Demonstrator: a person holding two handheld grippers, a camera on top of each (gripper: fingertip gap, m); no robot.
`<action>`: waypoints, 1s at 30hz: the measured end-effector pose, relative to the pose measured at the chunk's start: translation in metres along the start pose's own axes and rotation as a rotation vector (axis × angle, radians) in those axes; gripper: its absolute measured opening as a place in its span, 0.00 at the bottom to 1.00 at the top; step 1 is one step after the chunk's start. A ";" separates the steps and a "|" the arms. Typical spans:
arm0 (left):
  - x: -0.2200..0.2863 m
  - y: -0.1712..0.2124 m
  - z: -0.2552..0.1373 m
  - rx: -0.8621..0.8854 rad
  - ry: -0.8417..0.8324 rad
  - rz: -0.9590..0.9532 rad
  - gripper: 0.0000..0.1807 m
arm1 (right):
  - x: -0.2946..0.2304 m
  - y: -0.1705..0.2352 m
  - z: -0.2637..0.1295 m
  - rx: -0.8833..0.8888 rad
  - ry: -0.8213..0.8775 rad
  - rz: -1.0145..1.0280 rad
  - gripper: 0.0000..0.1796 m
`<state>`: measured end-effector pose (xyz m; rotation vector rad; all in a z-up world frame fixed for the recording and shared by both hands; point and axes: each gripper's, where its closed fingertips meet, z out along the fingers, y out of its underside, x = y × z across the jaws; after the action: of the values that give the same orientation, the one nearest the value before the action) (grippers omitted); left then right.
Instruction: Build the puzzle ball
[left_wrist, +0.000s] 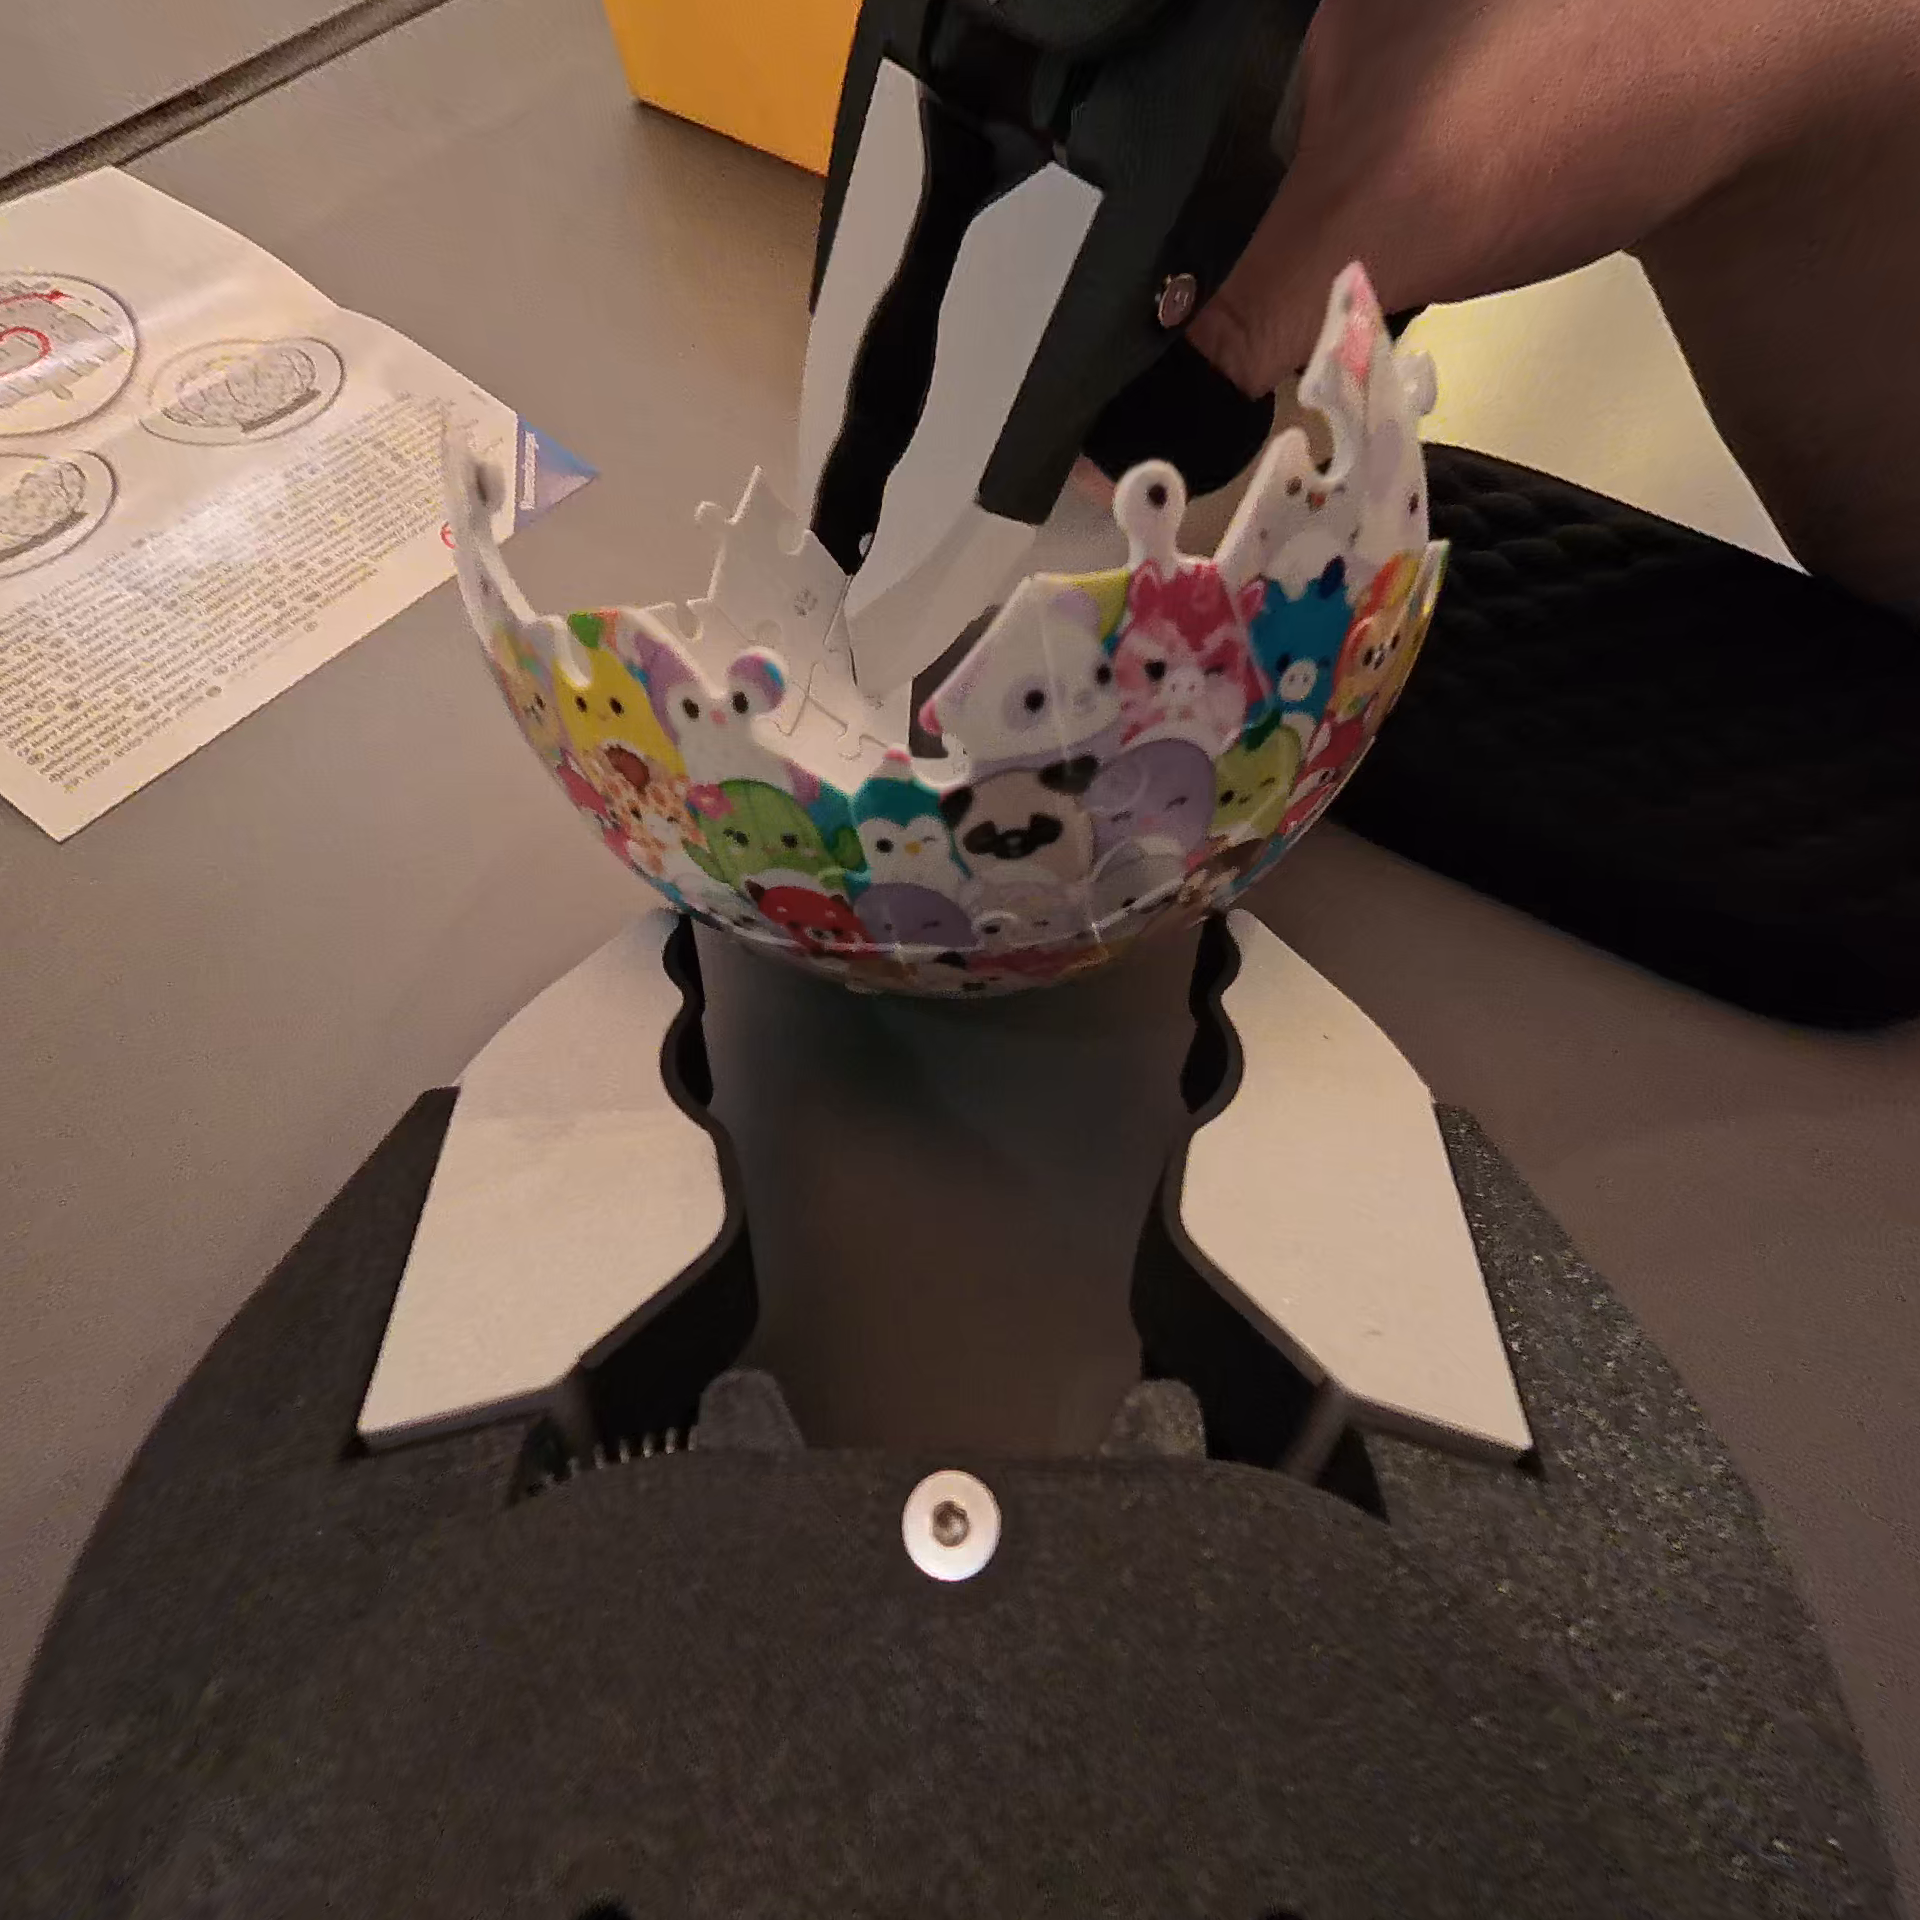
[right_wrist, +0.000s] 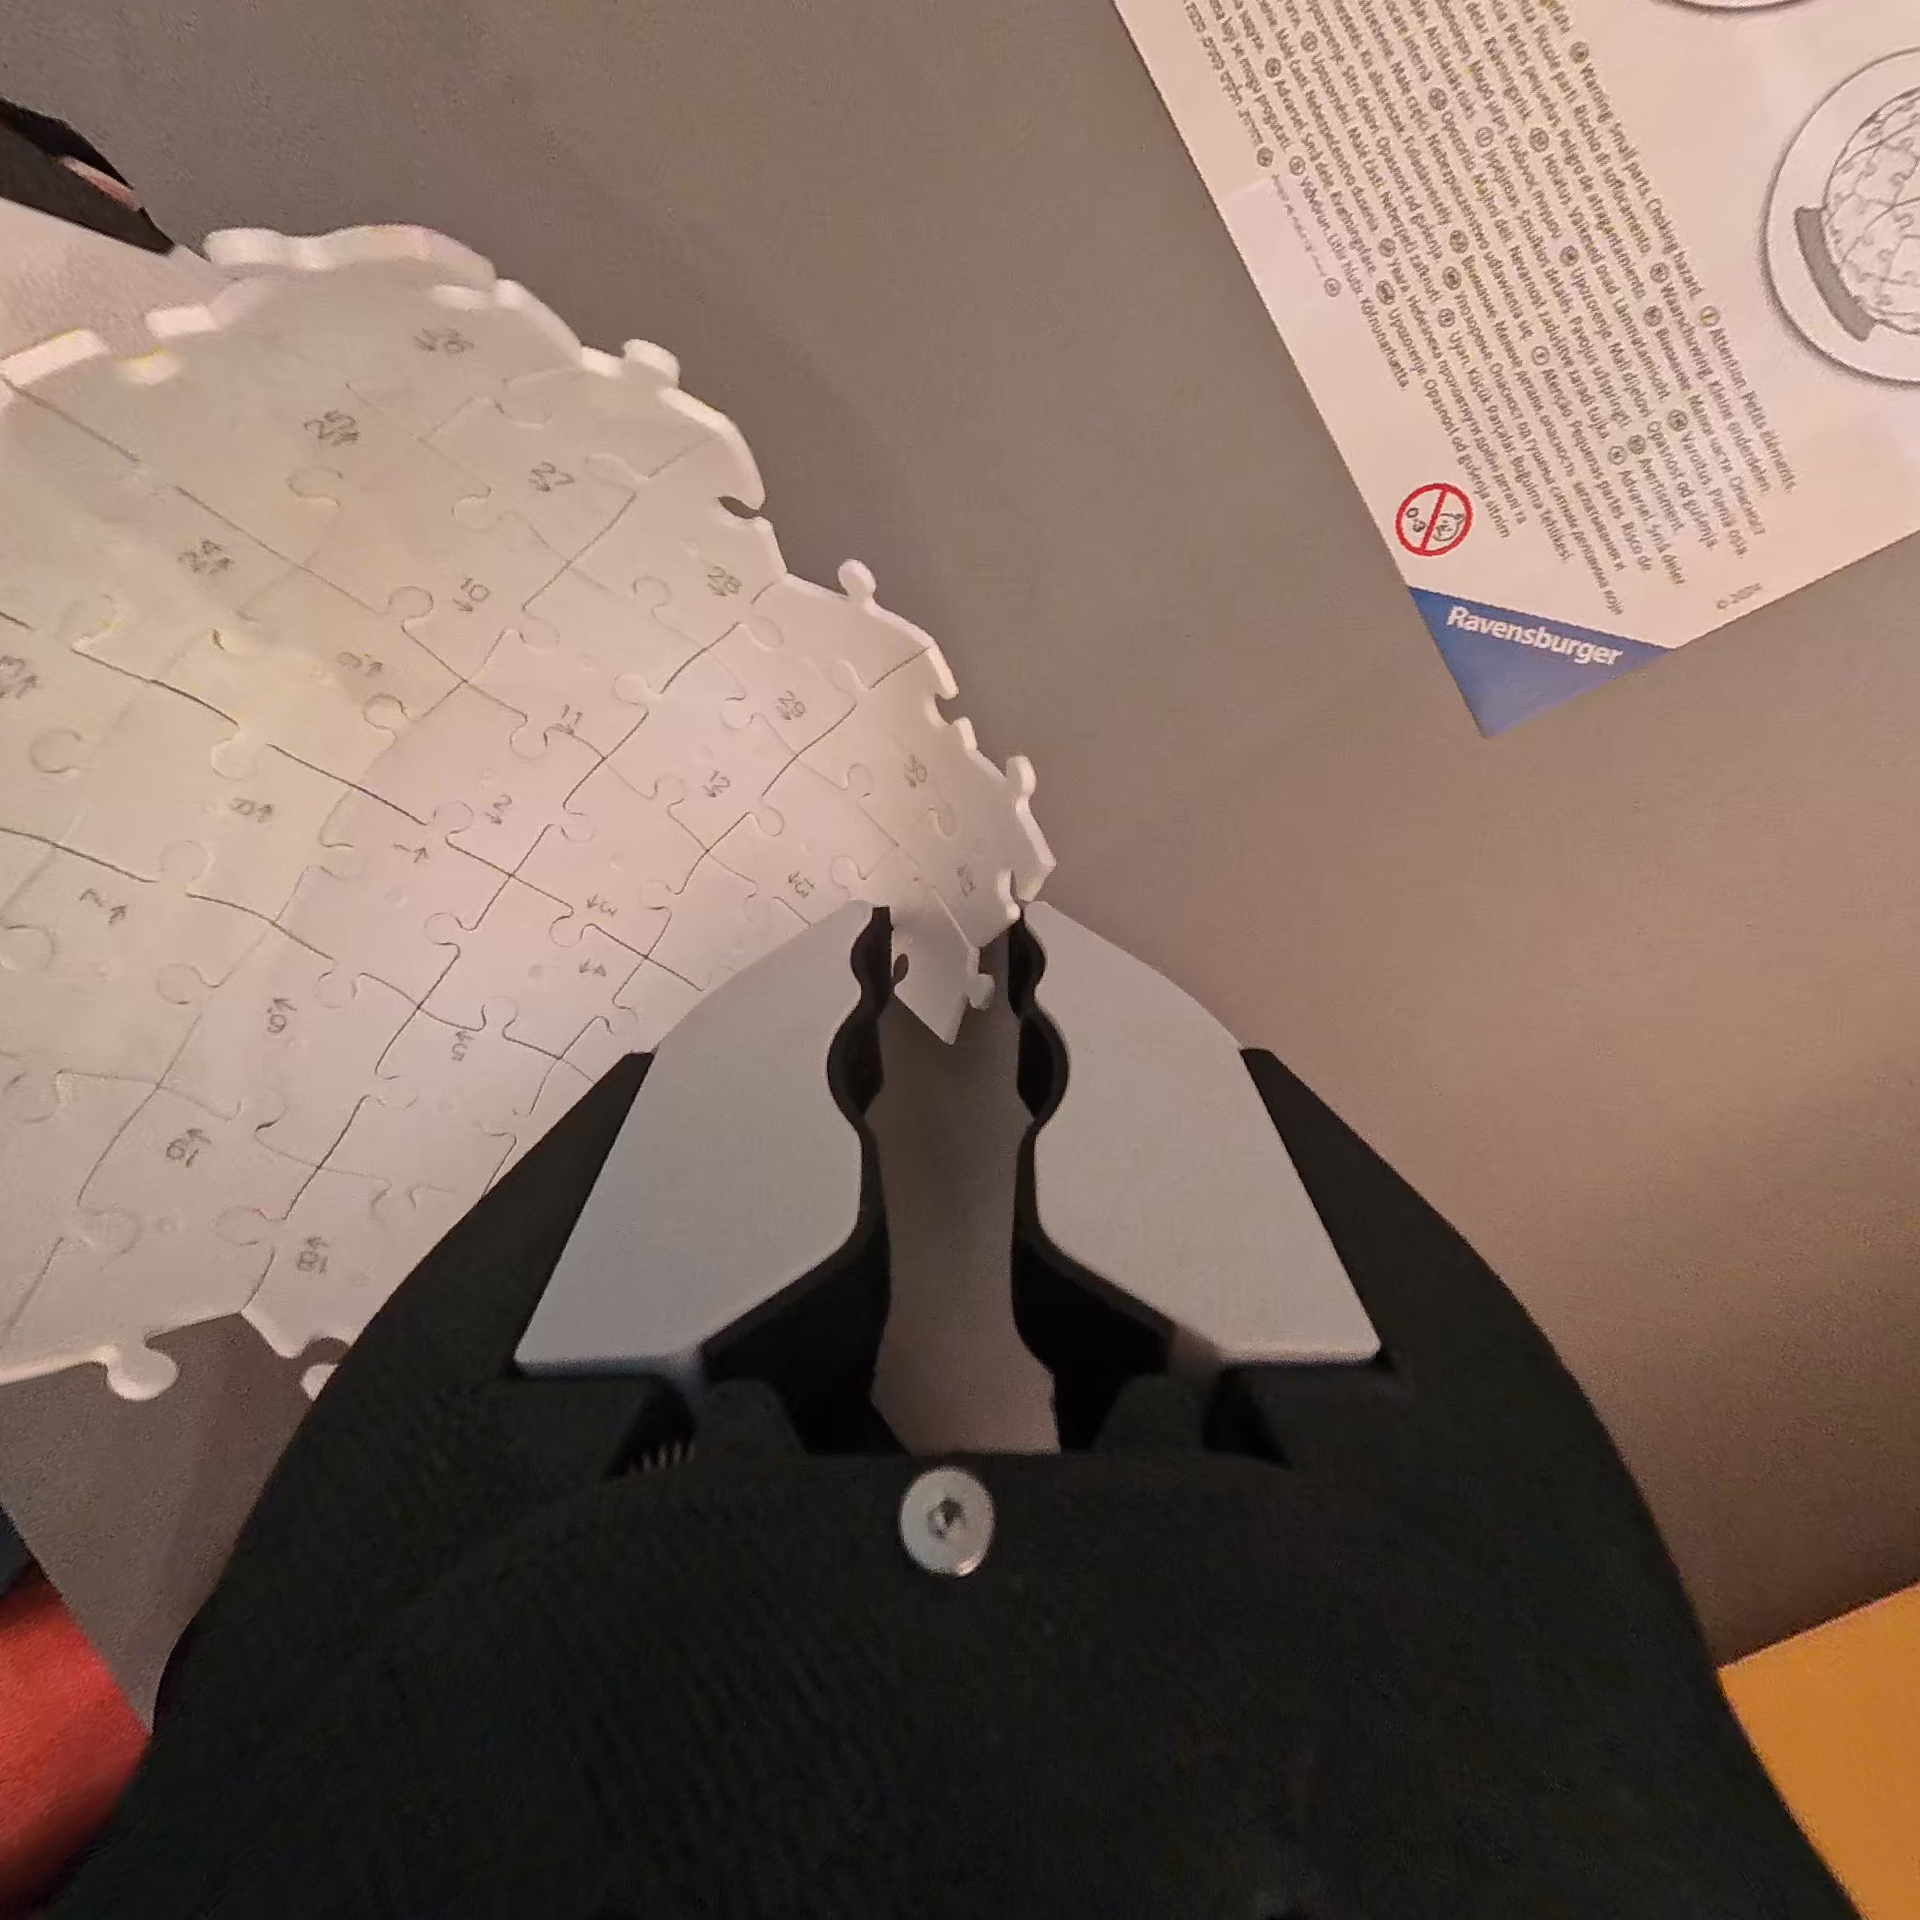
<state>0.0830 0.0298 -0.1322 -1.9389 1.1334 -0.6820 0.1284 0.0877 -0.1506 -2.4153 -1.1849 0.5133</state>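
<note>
I'm seating a piece (right_wrist: 948, 977) on the ball's (left_wrist: 935, 790) rim — right gripper (right_wrist: 951, 925) pinching it. Left gripper (left_wrist: 945, 935), wide open, is holding nothing — next needs a firm, aligned press.

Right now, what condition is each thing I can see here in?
Colourful cartoon-printed puzzle ball shell: half built, open on top, rim jagged.
Loose white puzzle piece: gripped, at the shell's rim.
Right gripper: shut on the piece.
Left gripper: open, around the shell's underside.
White printed instruction sheet: unfolded, flat.
</note>
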 end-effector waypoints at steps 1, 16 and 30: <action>0.000 -0.001 0.001 0.003 0.001 0.001 0.50 | 0.001 0.000 0.000 0.000 0.006 0.001 0.13; 0.001 -0.001 0.006 -0.018 0.016 0.014 0.48 | 0.010 -0.001 -0.004 -0.001 0.088 -0.026 0.21; -0.004 -0.006 0.011 -0.009 0.026 -0.001 0.47 | 0.015 0.003 0.004 -0.038 0.050 0.028 0.19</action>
<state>0.0921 0.0391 -0.1330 -1.9442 1.1528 -0.7052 0.1364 0.0988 -0.1576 -2.4652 -1.1513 0.4402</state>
